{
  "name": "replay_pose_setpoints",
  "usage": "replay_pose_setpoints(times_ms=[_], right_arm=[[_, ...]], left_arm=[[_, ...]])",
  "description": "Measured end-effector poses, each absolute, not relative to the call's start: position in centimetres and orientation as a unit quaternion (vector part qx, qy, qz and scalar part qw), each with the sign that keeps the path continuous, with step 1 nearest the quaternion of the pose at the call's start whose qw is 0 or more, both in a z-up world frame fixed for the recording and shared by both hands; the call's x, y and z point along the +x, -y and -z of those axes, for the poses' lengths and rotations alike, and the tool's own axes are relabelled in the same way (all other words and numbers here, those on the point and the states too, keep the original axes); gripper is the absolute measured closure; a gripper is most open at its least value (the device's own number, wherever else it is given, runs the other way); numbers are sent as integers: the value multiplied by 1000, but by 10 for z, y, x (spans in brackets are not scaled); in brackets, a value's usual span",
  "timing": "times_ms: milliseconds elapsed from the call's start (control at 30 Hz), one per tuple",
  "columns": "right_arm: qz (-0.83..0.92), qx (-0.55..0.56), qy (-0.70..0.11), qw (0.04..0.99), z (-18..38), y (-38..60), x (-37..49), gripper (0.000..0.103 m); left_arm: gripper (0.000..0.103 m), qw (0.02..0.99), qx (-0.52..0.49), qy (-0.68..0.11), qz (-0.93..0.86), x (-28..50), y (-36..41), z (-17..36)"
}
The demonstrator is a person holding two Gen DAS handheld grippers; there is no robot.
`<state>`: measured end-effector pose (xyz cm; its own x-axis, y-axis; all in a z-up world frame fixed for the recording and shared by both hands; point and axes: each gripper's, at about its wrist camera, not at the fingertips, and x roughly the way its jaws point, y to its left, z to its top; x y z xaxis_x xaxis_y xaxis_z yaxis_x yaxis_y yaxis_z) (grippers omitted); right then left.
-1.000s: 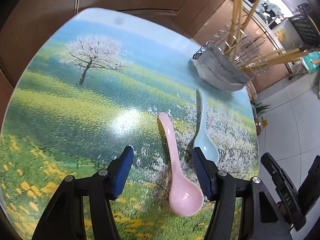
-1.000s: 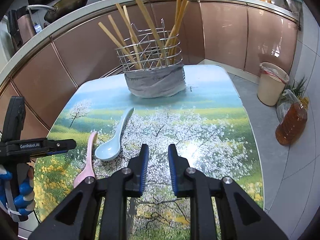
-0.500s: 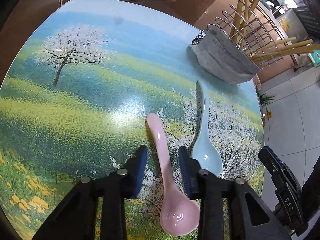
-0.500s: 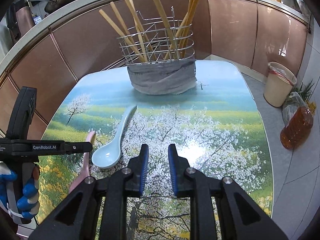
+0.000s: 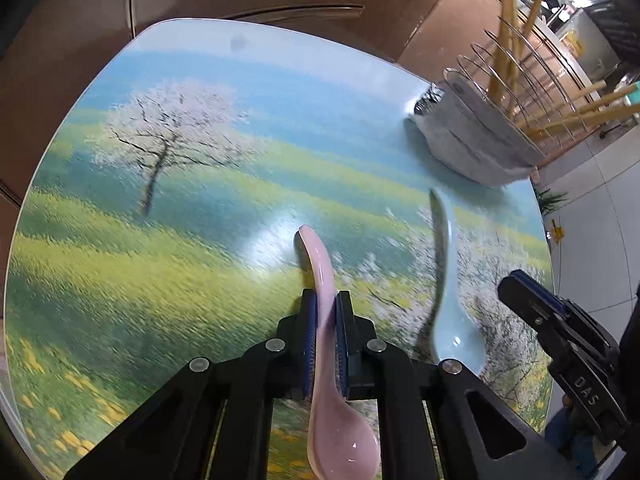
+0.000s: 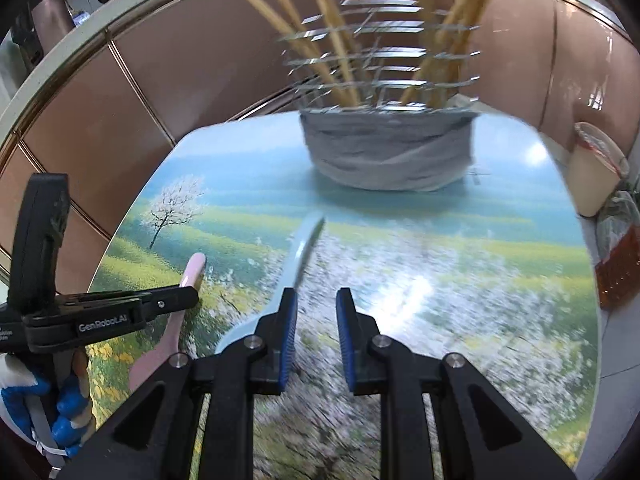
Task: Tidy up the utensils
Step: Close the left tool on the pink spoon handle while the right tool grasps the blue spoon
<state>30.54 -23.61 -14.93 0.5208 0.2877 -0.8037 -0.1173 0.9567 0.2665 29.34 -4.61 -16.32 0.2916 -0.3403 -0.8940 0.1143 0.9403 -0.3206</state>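
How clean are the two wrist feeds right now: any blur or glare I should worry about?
Left wrist view: table print smeared by motion, glare patch near the pink spoon, which the left gripper clamps and stays fairly sharp. Right wrist view: heavier blur on the wire utensil basket and blue spoon, glare ahead of the right gripper; fisheye bends both.

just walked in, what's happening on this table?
A person with two handheld grippers is sorting spoons. The left gripper has clamped the pink spoon by its handle on the table. The right gripper hangs empty, slightly open, beside the blue spoon. The wire holder already has chopsticks.
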Motion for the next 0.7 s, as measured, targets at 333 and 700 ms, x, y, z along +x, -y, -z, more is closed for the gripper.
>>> replay_pose_setpoints(times_ms=[333, 700], right_arm=[[-121, 69, -534, 834, 165, 209, 355, 69], [-93, 20, -571, 815, 174, 190, 380, 88]], left_arm=[[94, 793, -112, -578, 159, 304, 30, 165], [94, 788, -110, -579, 179, 309, 27, 164]])
